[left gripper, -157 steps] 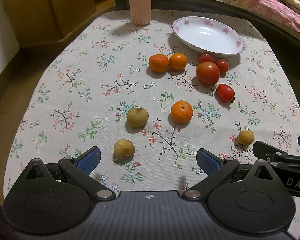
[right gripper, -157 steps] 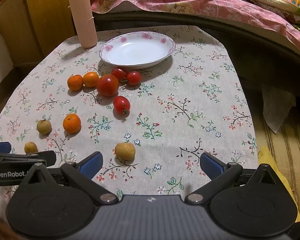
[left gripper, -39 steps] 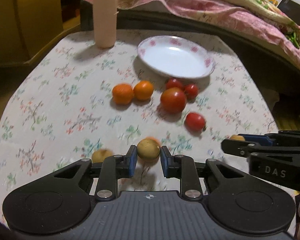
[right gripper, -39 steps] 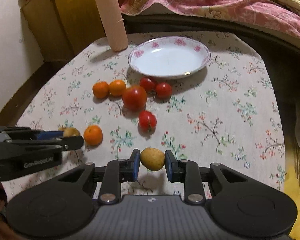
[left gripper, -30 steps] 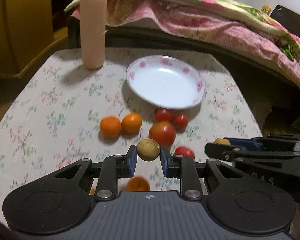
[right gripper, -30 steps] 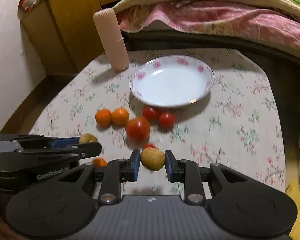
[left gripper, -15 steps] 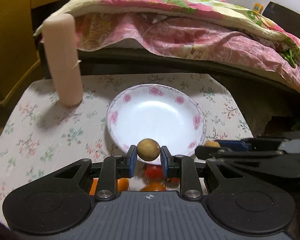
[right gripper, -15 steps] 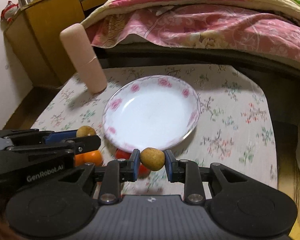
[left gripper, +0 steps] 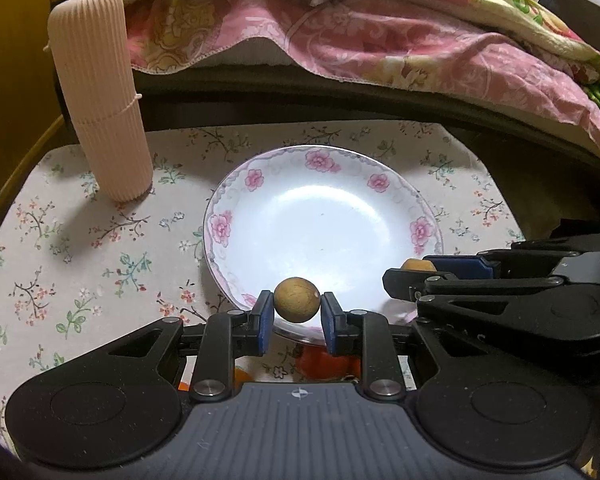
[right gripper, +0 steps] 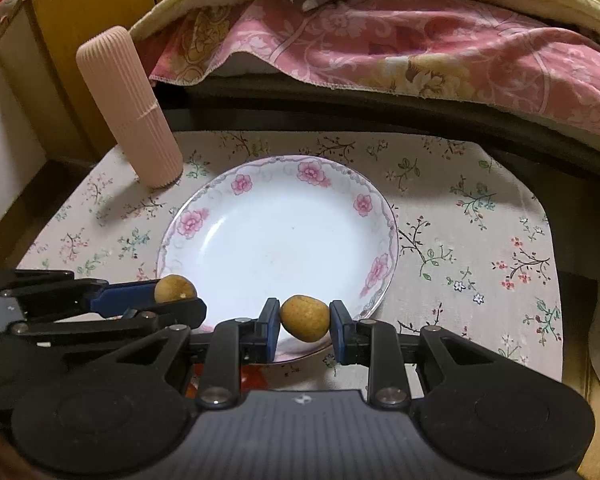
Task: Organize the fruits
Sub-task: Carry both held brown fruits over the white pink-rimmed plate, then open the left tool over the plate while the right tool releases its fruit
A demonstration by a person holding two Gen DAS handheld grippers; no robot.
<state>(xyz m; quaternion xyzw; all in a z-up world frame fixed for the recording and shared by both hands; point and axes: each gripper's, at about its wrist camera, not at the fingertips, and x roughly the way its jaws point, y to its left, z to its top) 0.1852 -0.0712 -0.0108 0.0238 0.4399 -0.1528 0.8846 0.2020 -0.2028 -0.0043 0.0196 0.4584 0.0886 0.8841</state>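
My left gripper (left gripper: 296,312) is shut on a small round brown longan (left gripper: 297,299) held over the near rim of the white plate (left gripper: 260,184) with pink flowers. My right gripper (right gripper: 304,322) is shut on a second brown longan (right gripper: 305,317), also above the plate's (right gripper: 188,216) near rim. Each gripper shows in the other's view: the right one (left gripper: 414,270) with its fruit at the plate's right edge, the left one (right gripper: 176,292) with its fruit at the plate's left edge. The plate holds nothing. Orange and red fruit (left gripper: 324,362) peeks out under the left gripper's body.
A tall ribbed pink cylinder (left gripper: 100,92) stands on the floral tablecloth (left gripper: 80,248) left of the plate. Behind the table runs a dark bed frame with a pink quilt (left gripper: 380,40). A yellow wooden cabinet (right gripper: 84,12) stands at the back left.
Both grippers, each holding its longan, have travelled forward from over the loose fruit to the plate's near rim. The plate now fills the middle of both views.
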